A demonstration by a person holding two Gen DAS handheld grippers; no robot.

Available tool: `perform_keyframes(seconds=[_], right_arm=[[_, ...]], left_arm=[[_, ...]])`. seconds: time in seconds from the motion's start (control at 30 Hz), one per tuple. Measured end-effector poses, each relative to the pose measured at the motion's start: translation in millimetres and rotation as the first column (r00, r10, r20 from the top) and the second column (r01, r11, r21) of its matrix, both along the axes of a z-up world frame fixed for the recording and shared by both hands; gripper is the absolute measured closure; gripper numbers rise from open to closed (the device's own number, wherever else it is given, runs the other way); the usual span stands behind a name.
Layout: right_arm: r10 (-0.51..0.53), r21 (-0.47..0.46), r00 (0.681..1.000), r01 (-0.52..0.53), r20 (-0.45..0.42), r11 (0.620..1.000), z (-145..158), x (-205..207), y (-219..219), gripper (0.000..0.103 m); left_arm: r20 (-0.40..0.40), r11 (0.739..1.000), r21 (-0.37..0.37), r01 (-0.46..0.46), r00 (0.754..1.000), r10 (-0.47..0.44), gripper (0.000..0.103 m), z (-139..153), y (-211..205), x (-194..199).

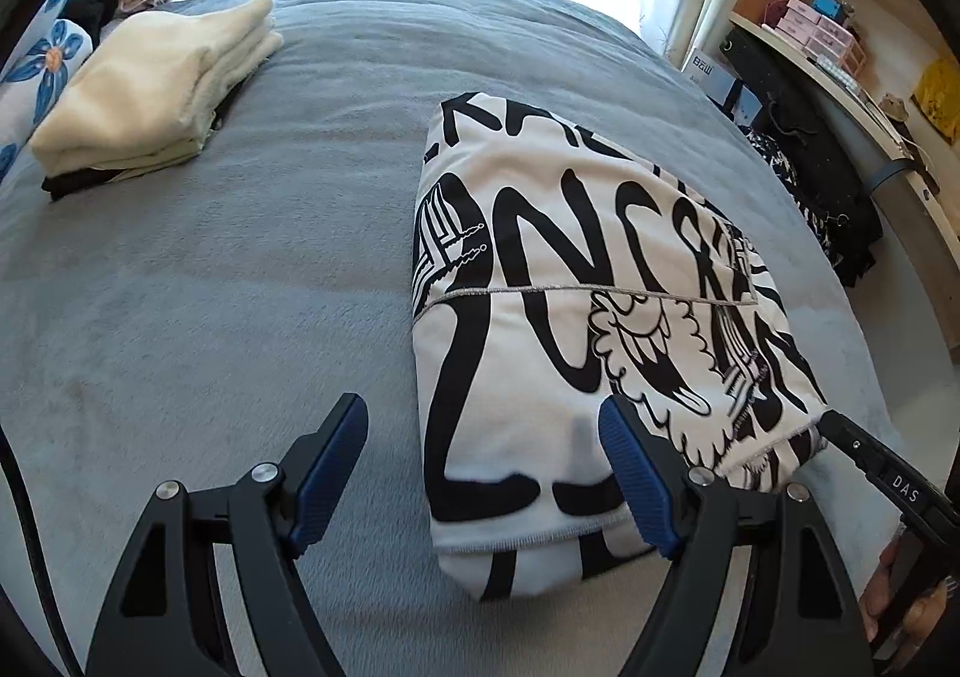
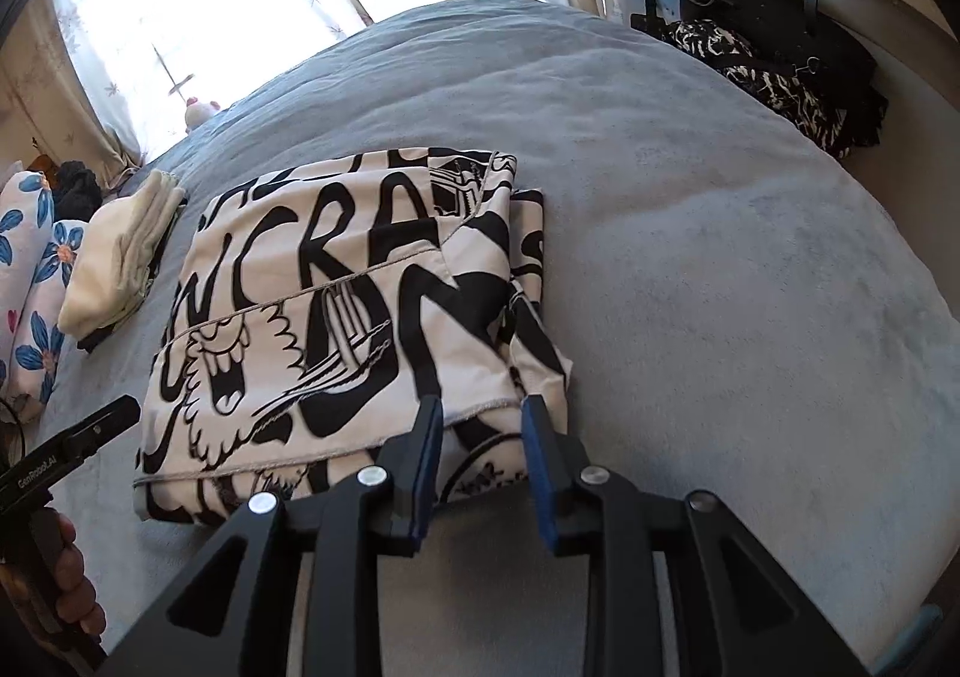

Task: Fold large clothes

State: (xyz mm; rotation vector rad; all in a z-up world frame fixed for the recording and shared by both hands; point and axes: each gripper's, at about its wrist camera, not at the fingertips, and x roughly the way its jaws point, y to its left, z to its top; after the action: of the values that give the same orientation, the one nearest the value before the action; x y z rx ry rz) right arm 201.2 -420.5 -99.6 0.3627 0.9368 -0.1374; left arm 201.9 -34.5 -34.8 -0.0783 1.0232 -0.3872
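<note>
A white garment with bold black lettering lies folded into a thick rectangle on the grey bed cover; it also shows in the right wrist view. My left gripper is open wide at the garment's near left corner, its right finger resting over the cloth and its left finger over bare bed. My right gripper is at the garment's near right corner, jaws narrowly apart with a fold of the cloth's edge between them. The right gripper's tip shows in the left wrist view.
A folded cream garment on a dark one lies at the far left of the bed. Floral pillows sit further left. Dark patterned clothes hang off the bed's right side, below a desk and shelves. A bright curtained window lies behind.
</note>
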Motion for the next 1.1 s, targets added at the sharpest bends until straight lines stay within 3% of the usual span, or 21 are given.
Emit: perform_keyframes(seconds=[0.27,0.3,0.37,0.43,0.53,0.67,0.73,0.83,0.9,0.93,0.97,1.1], right_arm=[[0.050,-0.001,0.999,-0.050,0.018,0.999,18,-17,17,0.074],[0.058,-0.005,0.998,-0.057,0.029,0.998,23,-19,19,0.072],[0.071,-0.019,0.996,-0.070,0.054,0.997,33,-23,22,0.059],[0.095,-0.054,0.992,-0.091,0.082,0.994,46,-26,25,0.055],[0.157,-0.060,0.984,-0.152,0.088,0.987,62,-23,27,0.054],[0.172,-0.074,0.983,-0.167,0.061,0.983,76,-8,19,0.054],[0.167,-0.083,0.985,-0.163,0.036,0.983,81,3,10,0.054],[0.180,-0.031,0.983,-0.179,0.030,0.983,84,19,-4,0.054],[0.177,0.019,0.984,-0.177,0.018,0.984,80,33,-17,0.044],[0.180,0.052,0.984,-0.181,0.006,0.982,76,41,-24,0.031],[0.183,0.079,0.983,-0.183,-0.001,0.980,72,48,-29,0.027],[0.194,0.197,0.980,-0.183,-0.036,0.963,47,73,-52,0.027]], left_arm=[[0.017,1.000,0.028,0.004,1.000,-0.005,0.025,22,9,-23],[0.020,1.000,0.028,-0.004,1.000,0.003,0.025,26,12,-25],[0.023,1.000,0.013,-0.008,1.000,0.008,0.025,33,17,-28],[0.028,1.000,0.004,-0.020,0.999,0.020,0.024,41,23,-30],[0.019,0.999,-0.033,0.004,1.000,-0.003,0.024,51,29,-27],[-0.034,0.993,-0.110,0.035,0.999,-0.039,0.014,56,31,-17],[-0.065,0.986,-0.156,0.060,0.995,-0.071,0.013,58,30,-8],[-0.075,0.982,-0.175,0.072,0.993,-0.086,0.013,59,25,3],[-0.078,0.980,-0.185,0.078,0.992,-0.094,0.013,58,21,11],[-0.081,0.978,-0.191,0.086,0.991,-0.103,0.013,56,18,16],[-0.084,0.976,-0.196,0.092,0.990,-0.110,0.013,53,15,19],[-0.111,0.972,-0.206,0.113,0.984,-0.137,0.013,34,3,39]])
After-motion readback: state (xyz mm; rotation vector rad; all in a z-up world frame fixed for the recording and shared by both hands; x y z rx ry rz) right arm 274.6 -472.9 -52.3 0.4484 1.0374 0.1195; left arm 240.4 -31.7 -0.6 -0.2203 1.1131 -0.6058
